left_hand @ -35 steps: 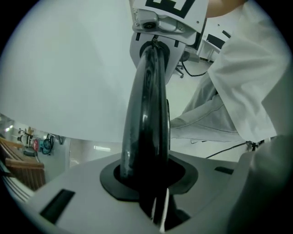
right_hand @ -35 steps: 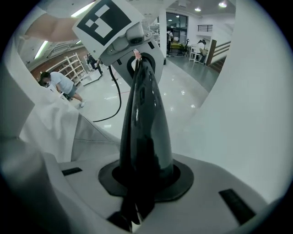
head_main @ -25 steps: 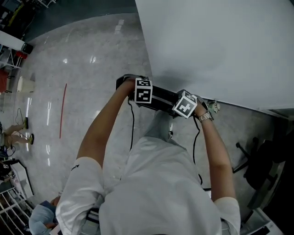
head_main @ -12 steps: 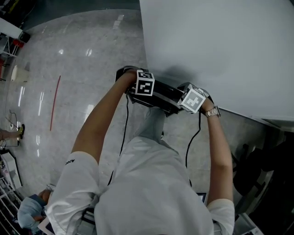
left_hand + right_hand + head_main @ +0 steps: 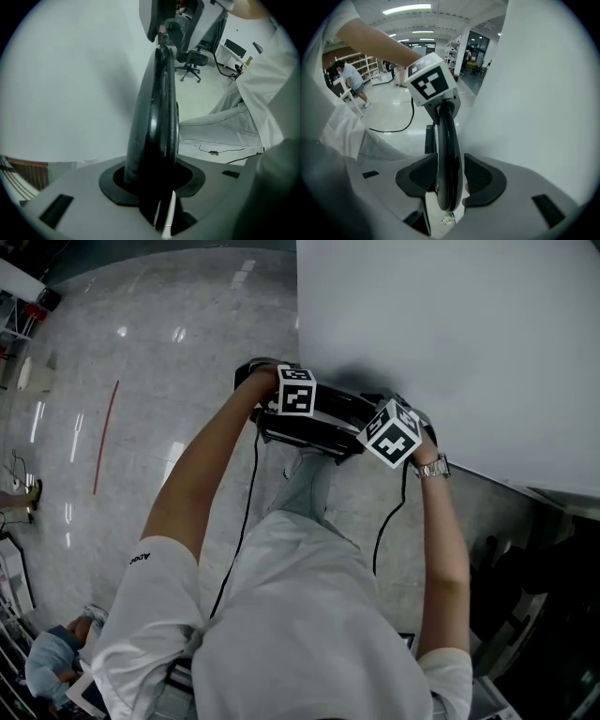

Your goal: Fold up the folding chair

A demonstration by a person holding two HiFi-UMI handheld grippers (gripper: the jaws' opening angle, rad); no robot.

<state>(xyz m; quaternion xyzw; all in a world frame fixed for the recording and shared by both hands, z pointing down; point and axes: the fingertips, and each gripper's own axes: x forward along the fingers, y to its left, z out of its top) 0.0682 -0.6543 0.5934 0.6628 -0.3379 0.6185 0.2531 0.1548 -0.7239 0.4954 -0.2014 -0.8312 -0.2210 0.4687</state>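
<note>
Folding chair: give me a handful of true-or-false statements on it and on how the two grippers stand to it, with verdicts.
1. The folding chair is black and folded flat. True.
2. The left gripper is clear of the chair. False: the chair's edge sits between its jaws, which have just been opening.
3. The chair's rim stands between the jaws of the right gripper. True; they have just been opening and now stand wide.
4. The chair is out on open floor, far from any wall. False: a white panel stands right beside it.
5. The wristwatch is on the person's left wrist. False: it is on the right wrist.
</note>
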